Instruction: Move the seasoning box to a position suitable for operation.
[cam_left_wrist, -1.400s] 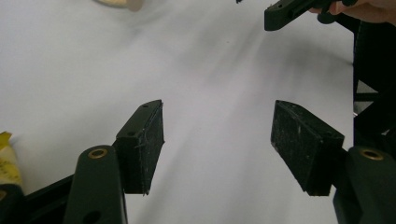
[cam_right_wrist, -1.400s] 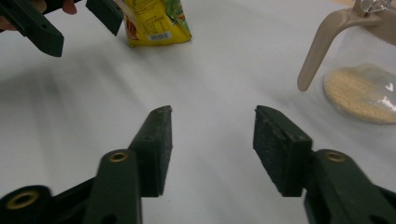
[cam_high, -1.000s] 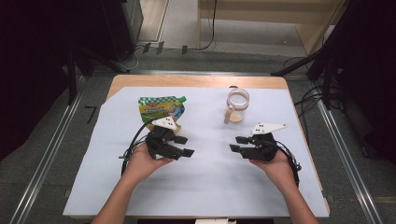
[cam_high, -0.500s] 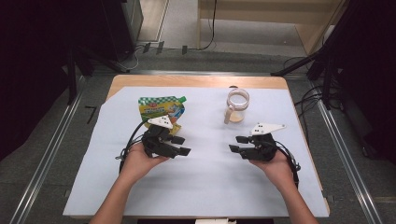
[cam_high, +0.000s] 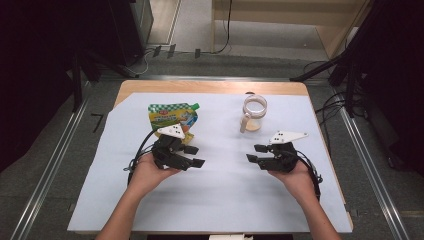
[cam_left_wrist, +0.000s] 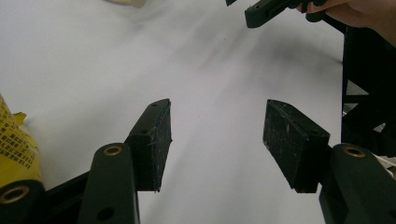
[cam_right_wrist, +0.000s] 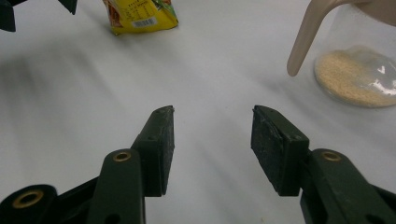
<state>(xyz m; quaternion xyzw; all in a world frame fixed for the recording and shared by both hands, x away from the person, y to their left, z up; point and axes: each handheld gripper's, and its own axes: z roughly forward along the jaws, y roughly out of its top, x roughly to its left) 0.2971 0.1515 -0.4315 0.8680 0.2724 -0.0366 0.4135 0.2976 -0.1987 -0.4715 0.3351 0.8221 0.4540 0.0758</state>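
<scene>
Both our tongs stand spread and empty over the white worktop (cam_high: 220, 200). Our left tongs (cam_high: 192, 156) sit just beside the yellow-green spouted pouch (cam_high: 172, 116); our right tongs (cam_high: 256, 153) lie near the clear plastic jug (cam_high: 254, 114) of beige grains.

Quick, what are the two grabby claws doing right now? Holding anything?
Left gripper: open, holding nothing.
Right gripper: open, its jaws have just been opening, nothing between them.

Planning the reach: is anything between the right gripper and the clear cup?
Nothing visible: bare white sheet lies between the open right gripper and the clear cup; the pouch sits off by the left gripper.
</scene>
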